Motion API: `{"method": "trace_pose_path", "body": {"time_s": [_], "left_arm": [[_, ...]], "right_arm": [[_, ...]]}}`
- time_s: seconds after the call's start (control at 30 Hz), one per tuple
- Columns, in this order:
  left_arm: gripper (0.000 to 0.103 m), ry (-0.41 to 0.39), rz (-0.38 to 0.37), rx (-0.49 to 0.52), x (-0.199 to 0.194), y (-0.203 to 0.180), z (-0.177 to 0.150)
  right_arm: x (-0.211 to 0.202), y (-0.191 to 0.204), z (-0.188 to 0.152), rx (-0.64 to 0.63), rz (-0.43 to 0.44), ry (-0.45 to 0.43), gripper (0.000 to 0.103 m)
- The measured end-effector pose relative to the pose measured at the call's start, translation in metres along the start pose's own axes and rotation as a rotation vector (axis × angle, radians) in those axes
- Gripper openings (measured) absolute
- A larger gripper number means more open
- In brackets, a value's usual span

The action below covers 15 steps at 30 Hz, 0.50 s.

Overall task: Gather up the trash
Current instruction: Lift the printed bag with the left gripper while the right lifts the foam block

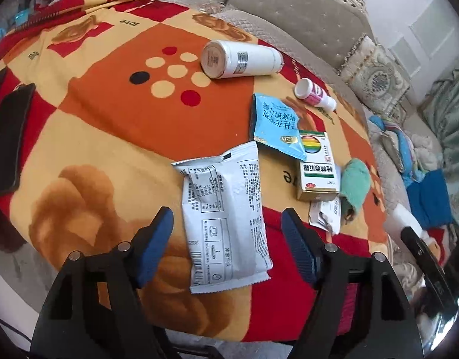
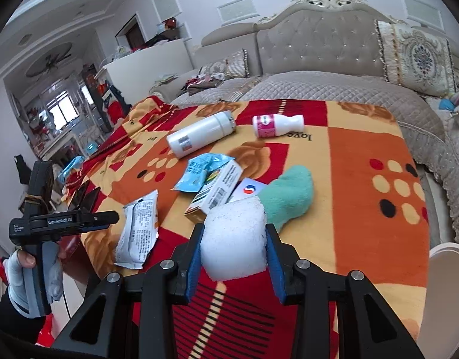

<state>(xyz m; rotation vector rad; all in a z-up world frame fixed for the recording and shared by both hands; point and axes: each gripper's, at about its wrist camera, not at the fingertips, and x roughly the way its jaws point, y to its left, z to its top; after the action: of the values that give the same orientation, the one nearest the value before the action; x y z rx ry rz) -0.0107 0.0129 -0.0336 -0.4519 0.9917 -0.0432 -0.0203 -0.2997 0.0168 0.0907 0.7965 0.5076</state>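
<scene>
So the scene is a sofa seat covered with an orange, red and cream fleece blanket (image 1: 115, 110), and the trash is scattered all over it. The left gripper (image 1: 226, 242) has its blue-padded jaws spread wide, hanging over a flat white plastic snack wrapper printed with black text (image 1: 226, 218). The wrapper lies between the pads but nothing is pressing on it, so my guess is it's lined up for a grab, not gripping. The right gripper (image 2: 234, 245) is partway closed on a white chunk of packing foam (image 2: 234, 239), both pads squeezing its sides, held just above the blanket, probably parked there until it can go wherever the trash is going. No bin shows in either view, so I can't say where that is. Further back: a crumpled light blue foil packet (image 1: 274, 122) overlapping a small white and green cardboard medicine box with a rainbow circle (image 1: 317, 164), a mint green fuzzy sock (image 1: 355, 185) just beside the box, a torn white paper scrap (image 1: 325, 215) near its corner, a tall white cylindrical bottle lying on its side (image 1: 241, 59), and a small white bottle with a pink label (image 1: 314, 92), also tipped over. Everything's lying flat, so top-down pinches look workable, though that thin wrapper might need a scrape against the soft blanket.
</scene>
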Motion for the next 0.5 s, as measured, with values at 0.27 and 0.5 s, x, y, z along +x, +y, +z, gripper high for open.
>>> {"method": "trace_pose_path", "body": {"time_s": [0.27,0.5], "left_arm": [[0.074,-0.028,0.182,0.026,0.046,-0.024,-0.003],[0.071,-0.047,0.218,0.072,0.048,-0.026,-0.005]], "right_arm": [[0.003,0.001,-0.005,-0.002,0.021,0.014,0.037],[0.006,0.002,-0.009,-0.006,0.026,0.024,0.037]]}}
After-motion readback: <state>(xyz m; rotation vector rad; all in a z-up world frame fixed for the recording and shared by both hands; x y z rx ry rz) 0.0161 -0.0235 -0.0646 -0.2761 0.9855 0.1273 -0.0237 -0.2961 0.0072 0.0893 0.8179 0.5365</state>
